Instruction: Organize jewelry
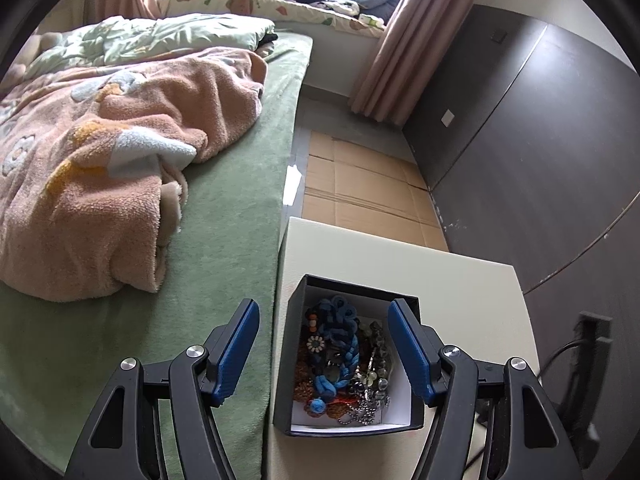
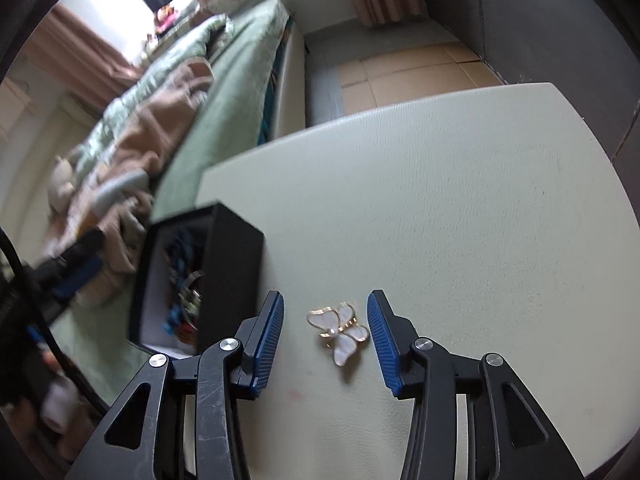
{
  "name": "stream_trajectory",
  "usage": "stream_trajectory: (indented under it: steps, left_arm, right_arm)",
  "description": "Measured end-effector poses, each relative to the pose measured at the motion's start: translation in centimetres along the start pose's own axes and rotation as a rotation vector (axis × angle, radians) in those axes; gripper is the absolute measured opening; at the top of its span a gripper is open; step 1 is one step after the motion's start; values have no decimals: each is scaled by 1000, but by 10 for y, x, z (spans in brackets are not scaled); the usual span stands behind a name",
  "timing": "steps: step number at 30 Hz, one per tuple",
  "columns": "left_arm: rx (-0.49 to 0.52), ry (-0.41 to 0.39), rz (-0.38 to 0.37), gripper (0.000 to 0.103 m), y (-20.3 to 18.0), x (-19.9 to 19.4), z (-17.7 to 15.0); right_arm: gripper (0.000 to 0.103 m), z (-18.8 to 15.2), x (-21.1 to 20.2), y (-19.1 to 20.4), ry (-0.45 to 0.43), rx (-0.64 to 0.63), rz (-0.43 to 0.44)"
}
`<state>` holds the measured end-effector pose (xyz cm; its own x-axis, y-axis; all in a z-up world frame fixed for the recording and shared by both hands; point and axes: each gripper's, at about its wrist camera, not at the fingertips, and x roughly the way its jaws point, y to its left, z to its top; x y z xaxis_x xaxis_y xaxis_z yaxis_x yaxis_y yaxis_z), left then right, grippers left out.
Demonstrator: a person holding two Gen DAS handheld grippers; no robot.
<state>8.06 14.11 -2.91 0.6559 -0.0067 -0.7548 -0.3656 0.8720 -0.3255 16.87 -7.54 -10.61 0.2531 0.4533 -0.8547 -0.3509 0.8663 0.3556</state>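
A black open box [image 1: 408, 412] with a white lining stands on the cream table [image 1: 460, 280]. It holds a tangle of jewelry [image 1: 340, 360]: blue cord pieces, beads and chains. My left gripper [image 1: 323, 308] is open above the box, its blue fingers on either side of it. In the right wrist view a white and gold butterfly brooch [image 2: 340, 330] lies on the table [image 2: 460, 200], between the open fingers of my right gripper [image 2: 326, 300]. The black box [image 2: 232, 268] stands just left of it. The left gripper [image 2: 76, 272] shows blurred at the far left.
A bed with a green sheet [image 1: 224, 208] and a pink blanket [image 1: 100, 168] runs along the table's left side. Cardboard [image 1: 360, 184] covers the floor beyond the table. A dark wardrobe [image 1: 540, 140] stands on the right. A cable [image 1: 560, 356] hangs at the table's right edge.
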Motion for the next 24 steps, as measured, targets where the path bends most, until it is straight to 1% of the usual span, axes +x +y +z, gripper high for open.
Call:
stream_trajectory:
  steps: [2, 6, 10, 11, 12, 13, 16, 18, 24]
  left_arm:
    - [0, -1, -1, 68, 2, -2, 0]
    - [-4, -3, -4, 68, 4, -4, 0]
    - [-9, -7, -7, 68, 7, -7, 1]
    - [-11, -9, -7, 68, 8, -7, 1]
    - [-13, -10, -8, 68, 8, -8, 1]
    - [-14, -10, -9, 68, 8, -8, 1]
    - [-17, -9, -8, 68, 9, -8, 1]
    - [-22, -8, -10, 68, 9, -8, 1]
    - [-20, -8, -13, 68, 9, -7, 3]
  right_arm:
    - [44, -4, 6, 2, 20, -28, -27]
    - [44, -13, 20, 14, 51, -112, -110]
    - [44, -21, 24, 27, 49, -202, -180]
    - [39, -23, 25, 29, 49, -224, -203]
    - [26, -24, 25, 31, 44, -242, -233]
    - [23, -25, 24, 30, 40, -247, -260]
    - [20, -22, 19, 24, 41, -208, -214]
    - [14, -21, 14, 19, 28, -185, -182]
    - [14, -11, 1, 10, -8, -110, -109]
